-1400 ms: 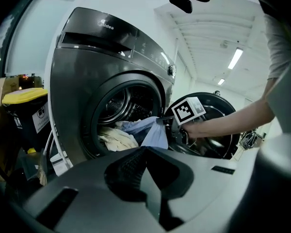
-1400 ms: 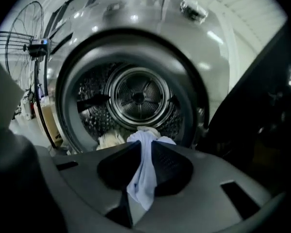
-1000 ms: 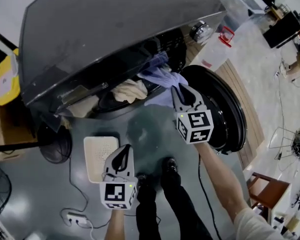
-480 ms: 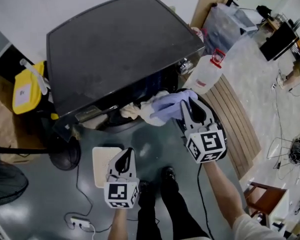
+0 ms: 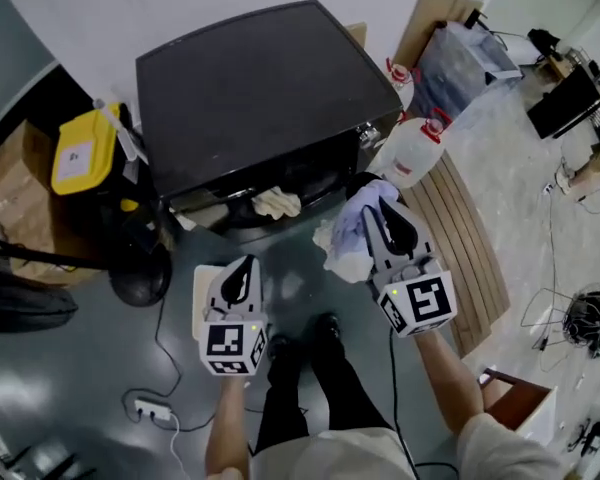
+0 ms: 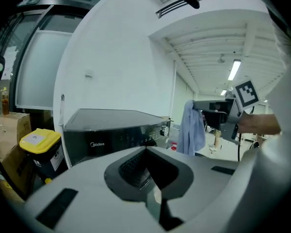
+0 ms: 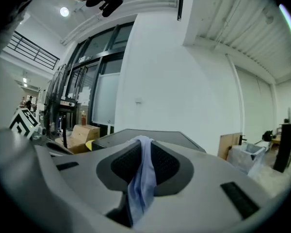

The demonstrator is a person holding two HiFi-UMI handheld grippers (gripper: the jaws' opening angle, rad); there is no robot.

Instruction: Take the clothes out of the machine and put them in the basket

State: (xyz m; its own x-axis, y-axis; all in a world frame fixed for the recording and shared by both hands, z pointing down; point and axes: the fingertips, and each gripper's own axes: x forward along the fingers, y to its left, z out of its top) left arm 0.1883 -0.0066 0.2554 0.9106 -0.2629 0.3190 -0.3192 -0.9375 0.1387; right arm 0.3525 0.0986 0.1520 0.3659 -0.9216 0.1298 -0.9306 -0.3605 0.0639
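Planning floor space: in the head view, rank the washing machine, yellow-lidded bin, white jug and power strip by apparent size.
1. washing machine
2. yellow-lidded bin and white jug, about alike
3. power strip

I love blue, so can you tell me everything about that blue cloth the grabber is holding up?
The light blue garment looks like thin, soft fabric, crumpled and wrinkled. The right gripper has its jaws shut on a bunched fold of it, and the rest hangs limp below, apart from the washing machine and off the floor. A paler patch shows low on it. What kind of garment it is cannot be told.
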